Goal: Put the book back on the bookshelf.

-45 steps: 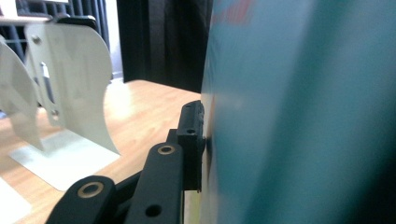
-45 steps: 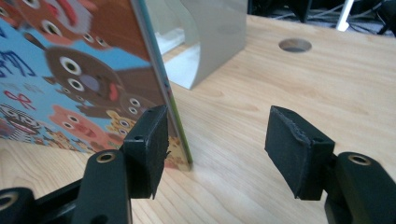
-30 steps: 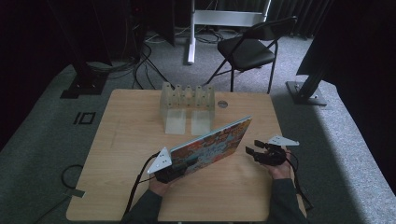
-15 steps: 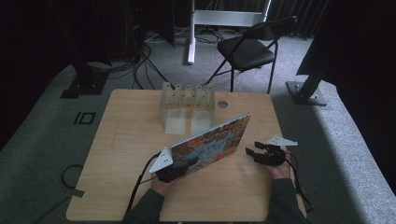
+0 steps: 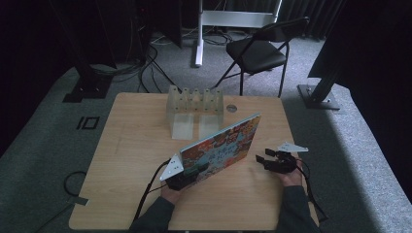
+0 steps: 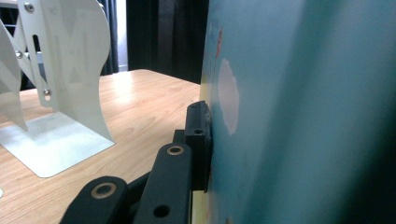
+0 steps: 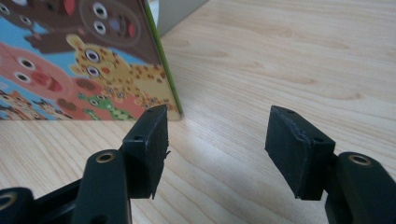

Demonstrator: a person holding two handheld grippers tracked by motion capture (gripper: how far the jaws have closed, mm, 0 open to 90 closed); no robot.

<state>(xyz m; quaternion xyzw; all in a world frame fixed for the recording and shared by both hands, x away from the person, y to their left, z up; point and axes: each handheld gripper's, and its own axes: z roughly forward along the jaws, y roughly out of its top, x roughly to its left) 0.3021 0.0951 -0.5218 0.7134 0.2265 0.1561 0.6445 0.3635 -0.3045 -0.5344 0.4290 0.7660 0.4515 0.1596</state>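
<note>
The wooden counter carries everything here, with grey carpet around it and a black folding chair standing on the floor beyond its far edge.

Next in size is the picture book, its cover crowded with cartoon animals. It stands on its lower edge near the middle of the counter, slanting from the near left up toward the far right and leaning back a little. In the right gripper view the book shows a leopard, a pig and a frog on the cover, and its bottom corner meets the wood just beyond that tool's jaws.

Behind the book, toward the far edge, sits a translucent white book rack with a row of upright dividers and two flat feet stretched toward the person. The left gripper view shows one divider and foot of the rack resting on the counter, well apart from the book.

The left tool is clamped on the book's near left end; in the left gripper view one black pad presses flat against the blue cover.

The right tool hovers just beside the book's right end, jaws apart with nothing between them, and its pads are clear of the cover.

A small round grommet sits in the counter to the right of the rack.
</note>
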